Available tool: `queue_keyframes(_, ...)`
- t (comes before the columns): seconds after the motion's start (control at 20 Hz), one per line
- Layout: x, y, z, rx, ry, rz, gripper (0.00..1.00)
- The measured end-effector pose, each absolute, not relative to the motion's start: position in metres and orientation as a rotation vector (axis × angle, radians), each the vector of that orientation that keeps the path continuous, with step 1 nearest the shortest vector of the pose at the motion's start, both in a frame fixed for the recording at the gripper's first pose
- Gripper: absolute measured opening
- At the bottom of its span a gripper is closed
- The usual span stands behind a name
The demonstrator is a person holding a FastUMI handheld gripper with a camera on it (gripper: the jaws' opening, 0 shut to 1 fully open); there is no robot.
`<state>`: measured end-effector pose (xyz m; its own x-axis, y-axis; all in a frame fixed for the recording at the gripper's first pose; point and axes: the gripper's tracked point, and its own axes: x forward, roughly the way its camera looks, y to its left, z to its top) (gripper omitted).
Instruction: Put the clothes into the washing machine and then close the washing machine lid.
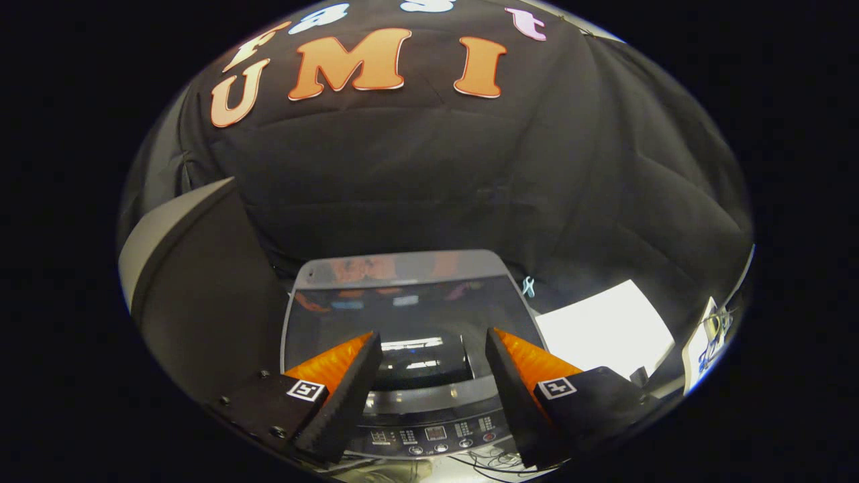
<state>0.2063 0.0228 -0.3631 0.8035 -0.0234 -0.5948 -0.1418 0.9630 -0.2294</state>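
- The grey top-loading washing machine (429,402) has a dark, glossy glass lid (402,315) framed in pale grey, with rounded far corners.
- The lid lies flat and shut over the tub, and its glass mirrors ceiling lights and the wall behind.
- A dark control panel (436,436) with small round buttons and little displays runs along the machine's near edge.
- The hand-held gripper (434,345) hovers above the machine with its two fingers spread wide apart, released and grasping nothing.
- The machine lies below and just ahead of the fingers; the lid's middle shows in the gap between them, and the control panel sits between their bases.
- The lid's far edge reaches beyond the fingertips (371,341), toward the black cloth wall (429,181).
- A dark, slanted panel with a pale edge (194,295) stands just beside the machine on one side.
- A flat white sheet (604,329) lies on the other side, near the machine.
- Thin dark cables (490,461) trail below the control panel.
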Motion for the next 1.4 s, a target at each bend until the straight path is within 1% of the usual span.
queue_keyframes(0.3,0.199,0.004,-0.355,-0.223,0.624,0.035,0.99)
queue_keyframes(0.5,0.207,0.003,-0.330,-0.203,0.594,0.014,1.00)
queue_keyframes(0.95,0.225,0.037,-0.234,-0.153,0.446,0.056,0.99)
queue_keyframes(1.4,0.229,0.072,-0.118,-0.103,0.252,0.083,0.99)
